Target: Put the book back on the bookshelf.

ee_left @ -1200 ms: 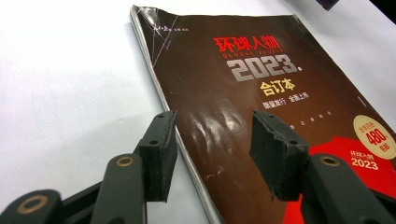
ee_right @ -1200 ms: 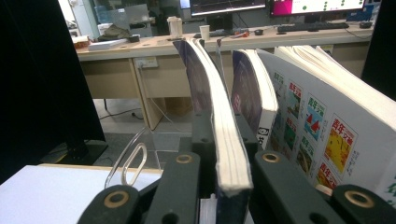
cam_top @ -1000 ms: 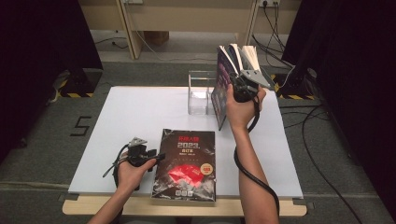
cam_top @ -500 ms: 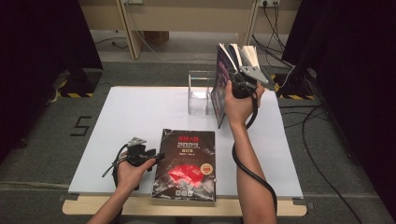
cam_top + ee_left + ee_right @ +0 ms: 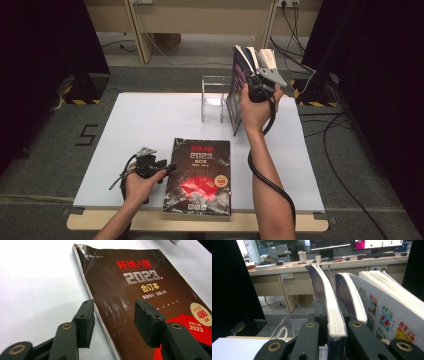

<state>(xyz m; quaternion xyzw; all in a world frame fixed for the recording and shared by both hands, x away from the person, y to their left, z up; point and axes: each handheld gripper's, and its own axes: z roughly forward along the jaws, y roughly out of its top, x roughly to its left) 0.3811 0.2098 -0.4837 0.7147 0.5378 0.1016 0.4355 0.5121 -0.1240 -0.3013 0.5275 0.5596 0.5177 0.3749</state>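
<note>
Nothing moved: right tongs (image 5: 329,340) stay clenched on upright magazine (image 5: 329,315); left tongs (image 5: 113,320) released.

A thick dark magazine (image 5: 198,178) lies flat and closed on the table's white sheet (image 5: 150,120), cover up, close to the near edge, a little right of its middle. The cover shows red and white lettering, "2023" and a red shape low down; its upper spine corner is creased. A second thick magazine (image 5: 239,85) stands upright near the far edge toward the right, just beside a clear holder (image 5: 216,98); its top pages bow and splay.
</note>
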